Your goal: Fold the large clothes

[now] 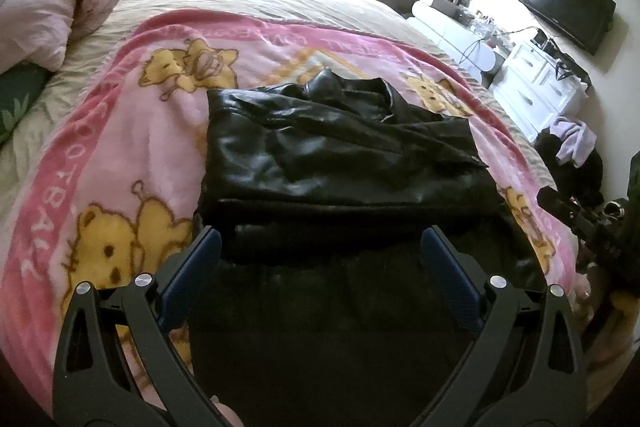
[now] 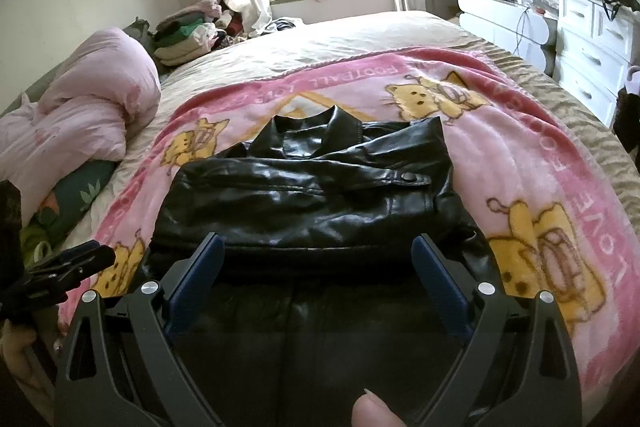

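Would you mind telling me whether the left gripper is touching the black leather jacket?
Apart. The left wrist view shows the left gripper open and empty, its fingers lifted clear above the black leather jacket; nothing lies between the blue pads.

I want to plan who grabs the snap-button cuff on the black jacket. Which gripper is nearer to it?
Right. The right gripper hovers open at the jacket's near edge, the cuff just ahead, right of centre. From the left gripper the cuff lies farther right.
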A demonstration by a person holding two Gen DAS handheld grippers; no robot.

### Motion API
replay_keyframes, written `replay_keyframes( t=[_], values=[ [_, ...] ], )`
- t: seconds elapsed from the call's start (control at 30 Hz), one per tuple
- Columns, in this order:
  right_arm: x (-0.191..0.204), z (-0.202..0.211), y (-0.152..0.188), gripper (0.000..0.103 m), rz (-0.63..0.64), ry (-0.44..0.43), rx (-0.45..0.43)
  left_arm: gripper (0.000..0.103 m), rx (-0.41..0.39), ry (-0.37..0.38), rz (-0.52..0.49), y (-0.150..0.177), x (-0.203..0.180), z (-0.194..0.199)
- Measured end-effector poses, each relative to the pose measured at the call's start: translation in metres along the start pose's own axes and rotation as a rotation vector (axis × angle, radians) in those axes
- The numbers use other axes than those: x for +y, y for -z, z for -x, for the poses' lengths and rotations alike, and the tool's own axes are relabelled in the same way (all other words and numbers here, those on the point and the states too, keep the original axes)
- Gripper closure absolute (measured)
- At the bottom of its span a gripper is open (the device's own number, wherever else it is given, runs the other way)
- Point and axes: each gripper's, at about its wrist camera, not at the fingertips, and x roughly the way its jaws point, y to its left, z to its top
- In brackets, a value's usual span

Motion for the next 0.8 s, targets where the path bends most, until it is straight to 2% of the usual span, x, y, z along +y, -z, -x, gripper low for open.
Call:
replay_keyframes(
  t=[0.37, 0.8],
  values=[
    [0.002, 0.019, 0.013, 0.009, 0.029, -0.012, 0.002, 0.009, 0.014, -0.035, -0.001, 0.020, 0.002, 0.012],
    [-0.006, 0.042, 0.032, 0.008, 0.029, 0.016, -0.001, 0.009, 0.023, -0.047, 0.018, 0.042, 0.007, 0.022]
  ],
)
